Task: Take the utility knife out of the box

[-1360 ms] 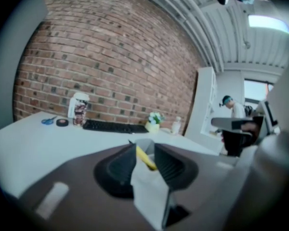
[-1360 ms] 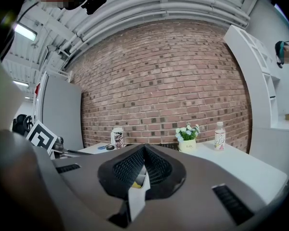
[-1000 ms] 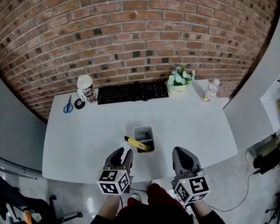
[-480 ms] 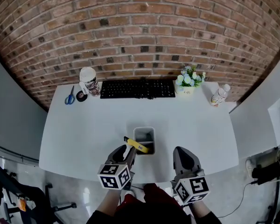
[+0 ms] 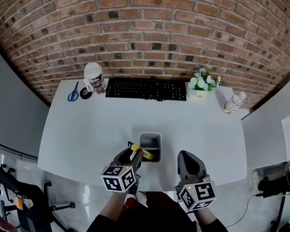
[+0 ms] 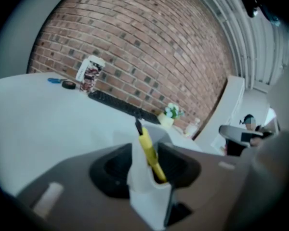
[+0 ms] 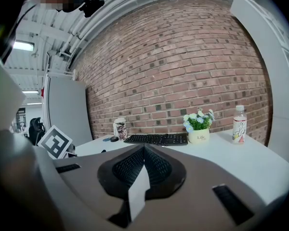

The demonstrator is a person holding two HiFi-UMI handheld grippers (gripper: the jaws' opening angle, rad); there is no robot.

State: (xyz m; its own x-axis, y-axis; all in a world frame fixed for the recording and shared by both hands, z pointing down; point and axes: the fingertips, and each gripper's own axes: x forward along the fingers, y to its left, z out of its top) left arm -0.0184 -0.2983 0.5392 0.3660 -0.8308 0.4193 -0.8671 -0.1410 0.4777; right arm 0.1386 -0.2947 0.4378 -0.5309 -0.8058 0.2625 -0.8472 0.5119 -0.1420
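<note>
Clamping the slim yellow plastic utility knife (image 5: 141,151) by its exposed handle, leaning ten o'clock from the small grey box (image 5: 150,134), the left gripper (image 5: 134,154) probably holds something light, stiff and slick, while the right gripper (image 5: 185,155) sits closed, empty.

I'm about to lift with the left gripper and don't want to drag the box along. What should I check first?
1. Grip on the utility knife: ok. The left gripper has its jaws closed on the yellow handle.
2. Knife free of the box: not ok. Its far end lies inside, over the rim.
3. Box steadied: not ok. Nothing holds it, so it may shift when you lift.
4. Right gripper out of the way: ok. It is shut, empty and off to the box's right.
5. Blade retracted: cannot tell. Only a dark tip shows.
6. Space on the table to set the knife down: ok, to the box's left.
</note>
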